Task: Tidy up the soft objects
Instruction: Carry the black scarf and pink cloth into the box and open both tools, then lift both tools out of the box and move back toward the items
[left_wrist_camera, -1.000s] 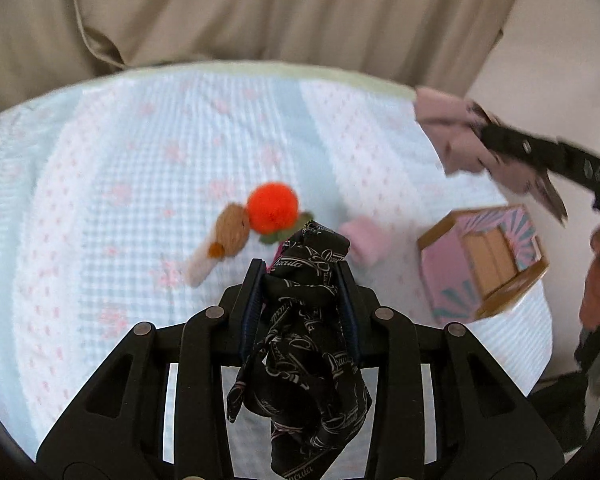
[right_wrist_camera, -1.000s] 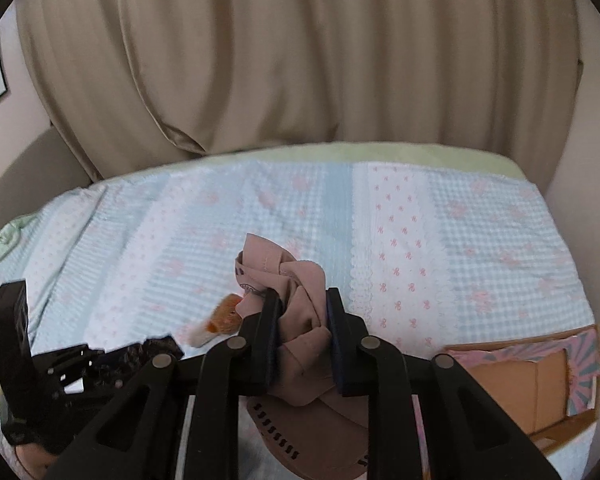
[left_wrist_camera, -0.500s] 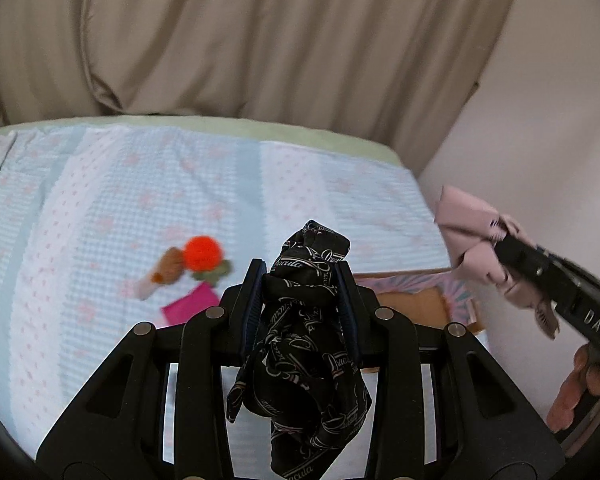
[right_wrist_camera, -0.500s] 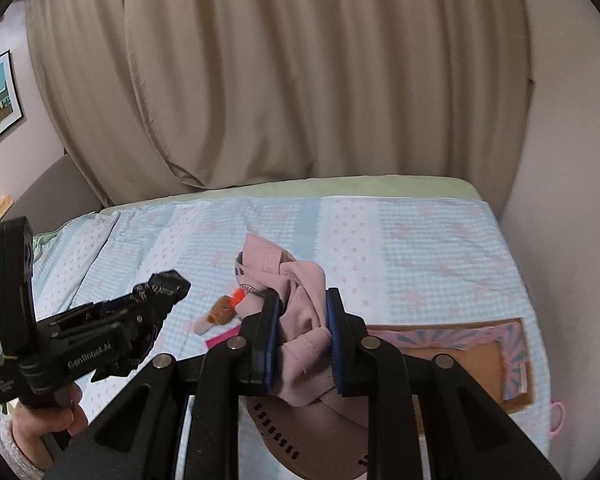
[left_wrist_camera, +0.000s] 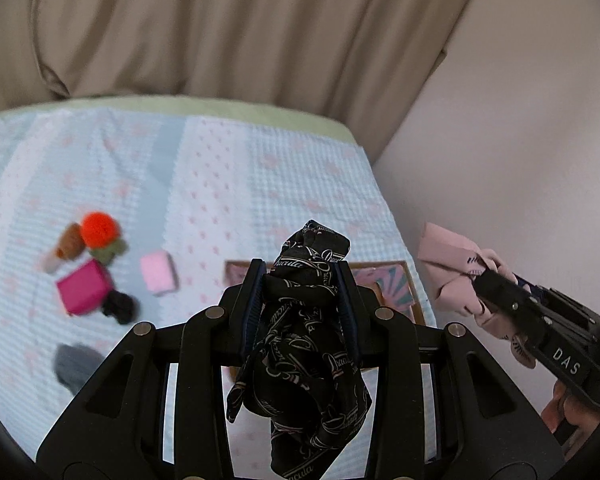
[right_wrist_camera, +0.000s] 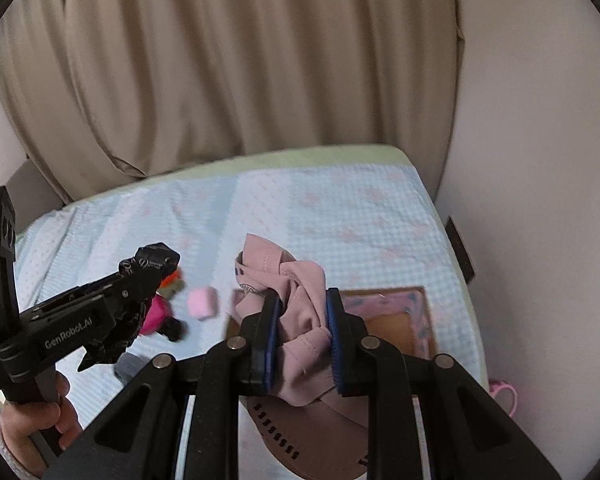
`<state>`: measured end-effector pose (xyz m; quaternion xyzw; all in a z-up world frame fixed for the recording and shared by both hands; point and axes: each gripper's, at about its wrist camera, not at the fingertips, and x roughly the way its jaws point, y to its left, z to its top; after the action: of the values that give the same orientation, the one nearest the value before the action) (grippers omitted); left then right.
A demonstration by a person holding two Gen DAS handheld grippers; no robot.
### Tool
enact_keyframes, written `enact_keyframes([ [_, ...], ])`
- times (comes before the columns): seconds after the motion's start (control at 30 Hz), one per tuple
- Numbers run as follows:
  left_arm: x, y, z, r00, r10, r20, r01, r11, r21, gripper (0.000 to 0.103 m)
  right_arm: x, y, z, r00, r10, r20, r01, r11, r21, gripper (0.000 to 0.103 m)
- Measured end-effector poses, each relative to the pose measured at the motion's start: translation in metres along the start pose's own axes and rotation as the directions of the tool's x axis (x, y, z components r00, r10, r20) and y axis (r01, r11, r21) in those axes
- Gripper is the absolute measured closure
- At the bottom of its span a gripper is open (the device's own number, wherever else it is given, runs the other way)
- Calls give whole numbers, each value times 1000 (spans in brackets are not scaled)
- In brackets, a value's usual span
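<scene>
My left gripper [left_wrist_camera: 300, 276] is shut on a black scarf with white script [left_wrist_camera: 308, 340], bunched between the pads and hanging below them. My right gripper [right_wrist_camera: 300, 304] is shut on a crumpled pink cloth [right_wrist_camera: 296, 316] that droops under the jaws. Both are held in the air above the bed's near right corner. A shallow cardboard box [right_wrist_camera: 396, 324] with a pink striped rim lies on the bedspread just past both grippers. In the left wrist view the right gripper [left_wrist_camera: 476, 276] carries its pink cloth [left_wrist_camera: 452, 264] beyond the bed's right edge.
On the pale blue bedspread [left_wrist_camera: 260, 184] lie an orange pompom [left_wrist_camera: 97, 229], a brown plush piece [left_wrist_camera: 69, 240], a magenta block [left_wrist_camera: 82, 292], a light pink block [left_wrist_camera: 159, 272], a black item [left_wrist_camera: 119, 306] and a grey one [left_wrist_camera: 74, 364]. Beige curtain behind, wall to the right.
Both grippers have risen and swung right with their cloths. The toys have slid to the left of view, and the box now lies just beyond both grippers.
</scene>
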<state>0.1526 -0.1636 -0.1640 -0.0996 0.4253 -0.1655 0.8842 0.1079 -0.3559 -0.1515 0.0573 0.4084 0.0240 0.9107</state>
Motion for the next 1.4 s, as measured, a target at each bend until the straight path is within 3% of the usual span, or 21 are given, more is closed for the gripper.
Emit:
enact_keyframes([
  [0.17,51,-16,-10,996,14,-90,-16,1000,-26,72,40,-39,-7,996,-4,-93,5,1000,19,83],
  [0.4,132,-20,-27,972,67,-226,-67,998,6,72,109,-72,-23,978,16,-208,-12,1000,20,83],
  [0.63,208,-17,-55,926,132,-353,-124,991,44,72,175,-88,-45,941,37,-337,-39,999,3,83],
  [0.9,261,-18,-79,869,208,-448,-173,978,119,72,226,-103,-55,901,53,-430,-55,998,7,83],
  [0.93,263,-19,-80,868,204,-452,-167,978,121,70,226,-103,-54,903,56,-426,-59,998,8,83],
  [0.97,263,-21,-80,869,201,-453,-163,979,122,59,228,-104,-53,902,71,-426,-72,997,13,82],
  [1.0,262,-23,-79,868,214,-447,-169,976,139,44,231,-104,-52,900,78,-428,-78,997,19,79],
  [1.03,261,-27,-79,867,236,-439,-180,970,166,5,233,-105,-51,901,91,-424,-85,996,33,65],
  [1.07,261,-30,-79,862,251,-439,-183,964,193,0,235,-105,-50,901,101,-421,-91,995,44,31],
  [1.1,261,-32,-78,857,272,-437,-193,957,217,0,237,-105,-50,899,117,-421,-103,993,55,9],
  [1.13,258,-35,-79,857,301,-419,-211,946,248,0,239,-105,-50,895,137,-424,-120,991,66,0],
  [1.27,252,-36,-81,857,302,-418,-195,940,278,0,246,-101,-52,878,147,-456,-135,989,60,0],
  [1.4,249,-34,-79,861,288,-420,-192,948,255,0,242,-103,-53,883,152,-444,-133,988,72,0],
])
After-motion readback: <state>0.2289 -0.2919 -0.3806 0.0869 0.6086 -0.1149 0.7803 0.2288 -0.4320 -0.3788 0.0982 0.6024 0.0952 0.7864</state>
